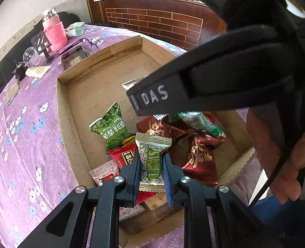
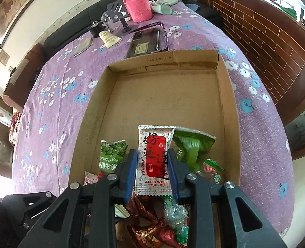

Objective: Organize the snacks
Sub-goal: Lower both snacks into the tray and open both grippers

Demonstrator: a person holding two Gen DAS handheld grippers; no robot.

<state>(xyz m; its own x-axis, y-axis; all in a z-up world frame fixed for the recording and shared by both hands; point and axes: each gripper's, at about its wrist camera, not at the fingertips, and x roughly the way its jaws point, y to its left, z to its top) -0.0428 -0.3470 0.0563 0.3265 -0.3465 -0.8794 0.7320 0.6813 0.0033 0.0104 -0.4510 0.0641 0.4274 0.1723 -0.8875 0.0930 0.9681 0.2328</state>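
My left gripper (image 1: 151,168) is shut on a cream and green "Sweet" candy packet (image 1: 152,161), held over the near end of a shallow cardboard box (image 1: 78,124). Beneath it lies a pile of snacks: a green pea bag (image 1: 111,127), dark red wrappers (image 1: 200,157) and a small red packet (image 1: 122,156). My right gripper (image 2: 152,168) is shut on a white and red "All's Well" packet (image 2: 155,157), above the same box (image 2: 228,111). The right gripper's black finger (image 1: 162,97) crosses the left wrist view. A green pea bag (image 2: 111,155) and a green wrapper (image 2: 191,146) lie under it.
The box rests on a purple flowered tablecloth (image 2: 55,95). Behind it stand a pink bottle (image 2: 137,4), a black phone stand (image 2: 119,14), a phone with glasses (image 2: 146,41) and small items. A hand (image 1: 282,165) holds the right gripper. The box's far half is bare.
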